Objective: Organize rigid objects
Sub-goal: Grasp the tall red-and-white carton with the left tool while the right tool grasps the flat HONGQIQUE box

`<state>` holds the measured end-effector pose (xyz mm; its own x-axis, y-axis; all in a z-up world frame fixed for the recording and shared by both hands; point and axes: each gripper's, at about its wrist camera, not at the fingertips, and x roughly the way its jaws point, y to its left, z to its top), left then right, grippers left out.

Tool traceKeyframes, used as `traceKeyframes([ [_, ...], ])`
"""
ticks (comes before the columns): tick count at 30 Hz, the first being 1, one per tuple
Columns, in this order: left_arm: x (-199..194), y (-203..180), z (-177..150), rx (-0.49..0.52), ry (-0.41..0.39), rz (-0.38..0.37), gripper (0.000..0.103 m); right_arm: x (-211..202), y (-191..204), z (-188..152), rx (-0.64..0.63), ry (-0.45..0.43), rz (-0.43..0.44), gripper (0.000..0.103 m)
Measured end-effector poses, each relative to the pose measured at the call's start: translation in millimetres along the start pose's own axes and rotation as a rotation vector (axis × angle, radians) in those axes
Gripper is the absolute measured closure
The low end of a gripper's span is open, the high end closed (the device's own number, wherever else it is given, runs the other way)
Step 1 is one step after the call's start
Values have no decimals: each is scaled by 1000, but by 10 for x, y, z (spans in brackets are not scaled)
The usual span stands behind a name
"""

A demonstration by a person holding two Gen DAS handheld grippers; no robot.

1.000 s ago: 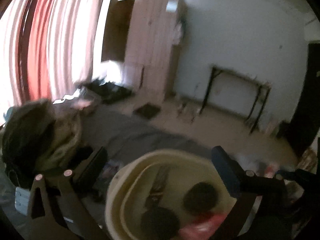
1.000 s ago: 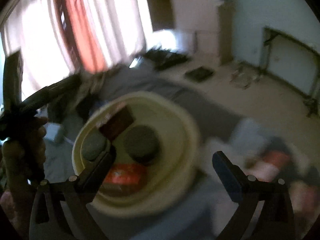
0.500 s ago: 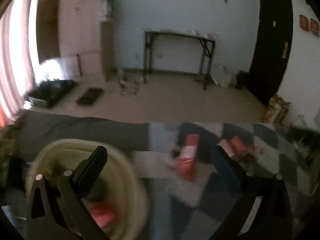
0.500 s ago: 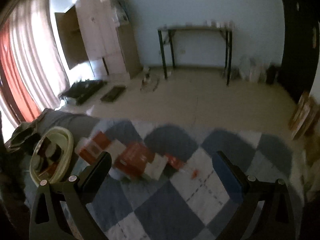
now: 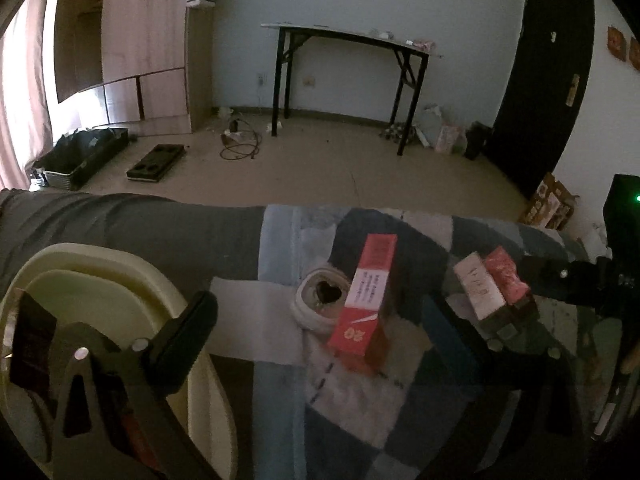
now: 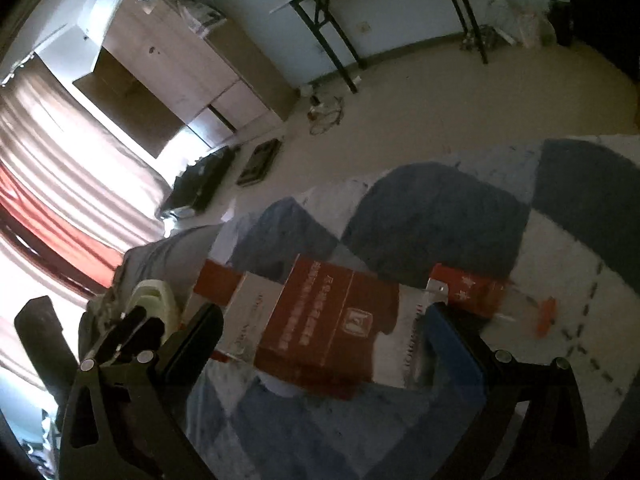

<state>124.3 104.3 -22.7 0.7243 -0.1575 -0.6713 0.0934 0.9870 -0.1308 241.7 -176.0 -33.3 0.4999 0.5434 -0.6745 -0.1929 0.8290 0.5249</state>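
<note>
My left gripper (image 5: 316,320) is open above the checked blanket (image 5: 360,420), with a red-and-white carton (image 5: 366,296) and a small white round tin (image 5: 320,300) between its fingers, untouched. A cream basin (image 5: 120,280) with dark items sits at the left. My right gripper (image 6: 320,332) is open around a red-and-white box (image 6: 332,328) lying on the blanket (image 6: 440,220); whether the fingers touch it I cannot tell. It shows in the left wrist view at that box (image 5: 490,284). A smaller red pack (image 6: 472,288) lies just beyond. The basin's edge (image 6: 154,300) shows at the left.
A grey sheet (image 5: 120,220) covers the bed's left part. Beyond the bed edge lie bare floor, a black folding table (image 5: 348,76), a wooden wardrobe (image 5: 140,40), a black door (image 5: 540,80) and a black case (image 5: 76,156). Curtains (image 6: 60,184) hang at left.
Both grippers swung away from the basin to the right over the blanket. The right gripper has come down around the red-and-white box; the left now faces the carton and tin.
</note>
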Motion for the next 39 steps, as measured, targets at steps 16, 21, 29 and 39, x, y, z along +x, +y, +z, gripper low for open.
traceKeyframes([
  [16, 146, -224, -86, 127, 48, -46, 49, 12, -71, 8, 41, 55, -31, 0],
  [21, 138, -259, -93, 148, 35, -35, 75, -27, -67, -7, 18, 45, -39, 8],
  [29, -77, -254, -22, 152, -27, -36, 77, -171, 38, -9, -56, -1, -74, 9],
  [39, -666, -130, 145, 104, -198, -14, 79, -598, 94, -75, -92, -102, -26, 9],
])
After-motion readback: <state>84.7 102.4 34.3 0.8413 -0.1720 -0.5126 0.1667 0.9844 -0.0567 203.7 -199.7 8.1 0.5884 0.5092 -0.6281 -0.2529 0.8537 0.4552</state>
